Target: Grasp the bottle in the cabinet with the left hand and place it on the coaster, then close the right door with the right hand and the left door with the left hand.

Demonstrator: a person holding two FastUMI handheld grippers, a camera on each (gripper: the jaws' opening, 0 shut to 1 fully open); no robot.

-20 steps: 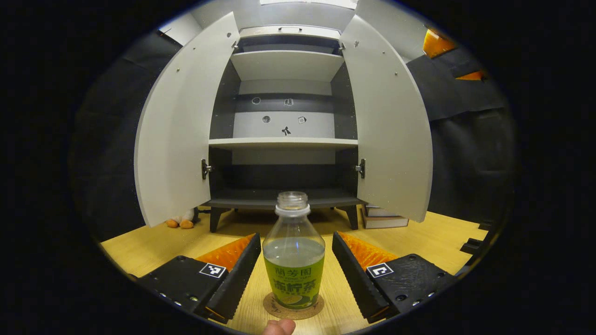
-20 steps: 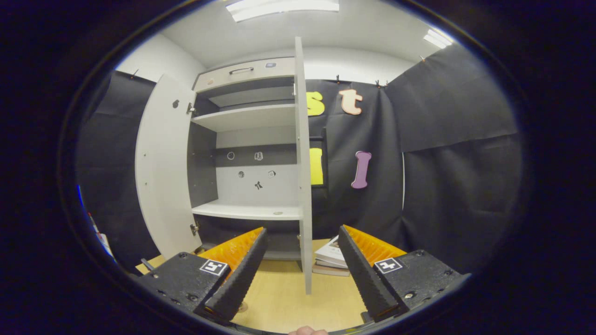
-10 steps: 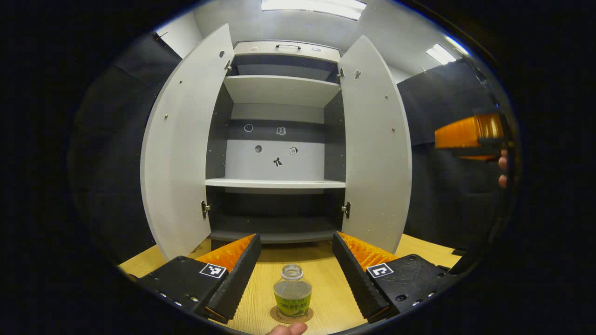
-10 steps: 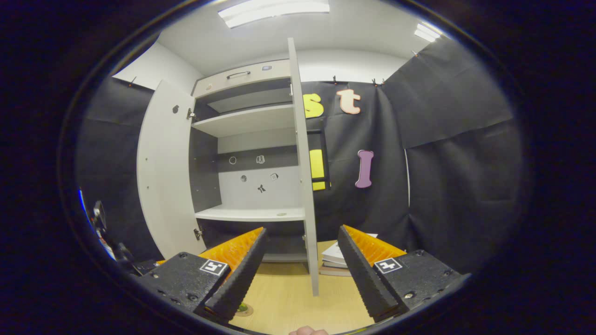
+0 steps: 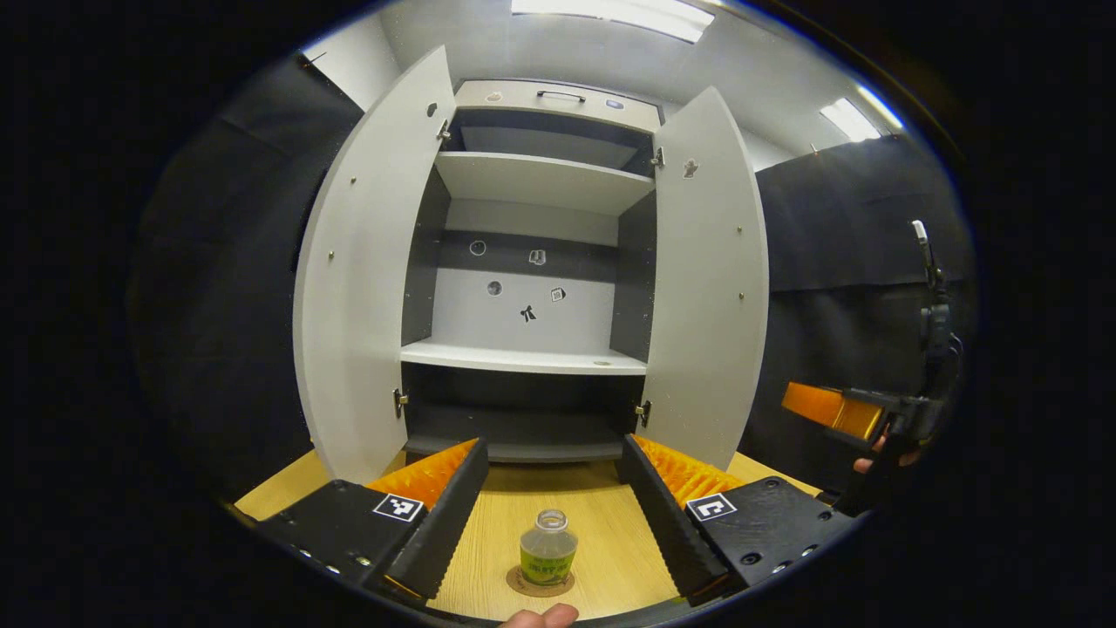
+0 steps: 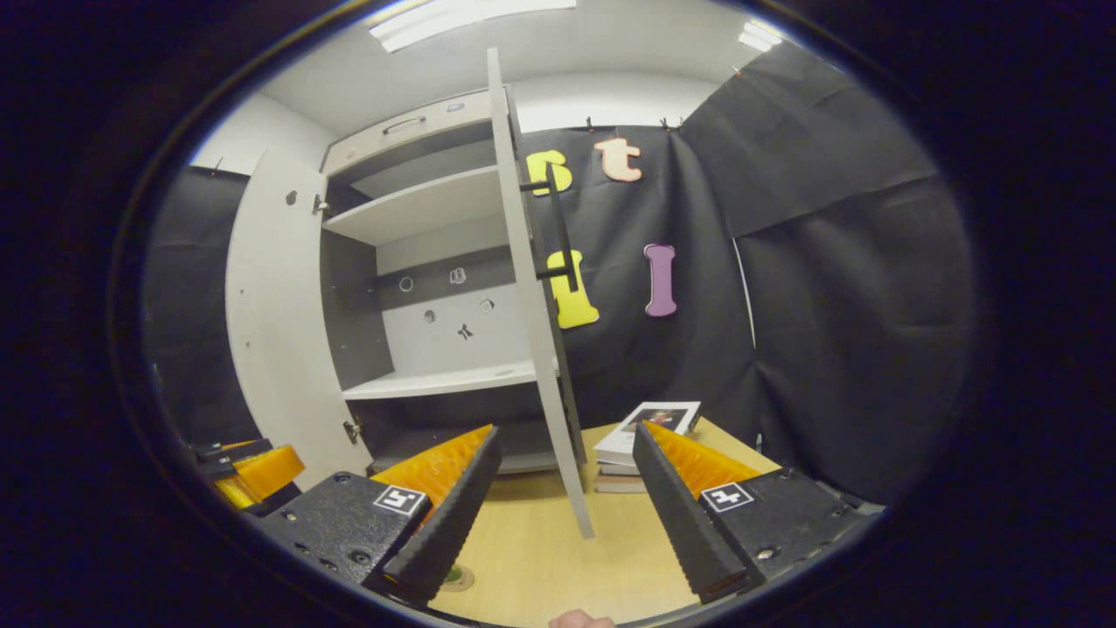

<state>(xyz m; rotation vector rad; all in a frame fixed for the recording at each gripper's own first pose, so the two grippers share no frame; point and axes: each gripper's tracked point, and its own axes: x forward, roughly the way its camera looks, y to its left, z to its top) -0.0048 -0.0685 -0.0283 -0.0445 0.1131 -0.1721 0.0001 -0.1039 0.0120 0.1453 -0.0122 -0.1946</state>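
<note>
Now the clear plastic bottle with the green label (image 5: 548, 548), part full, stands on the round cork coaster (image 5: 540, 583) between my wide left tongs (image 5: 551, 506); right tongs (image 6: 562, 501) wide, grey cabinet (image 5: 527, 358) doors open.

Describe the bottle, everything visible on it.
The bottle is small, clear plastic, uncapped with its neck open, holding a pale liquid above a green label. It stands upright on a round brown coaster on the wooden tabletop, in front of the open cabinet. It sits between the fingers of the left tool, which is open and not touching it.
</note>
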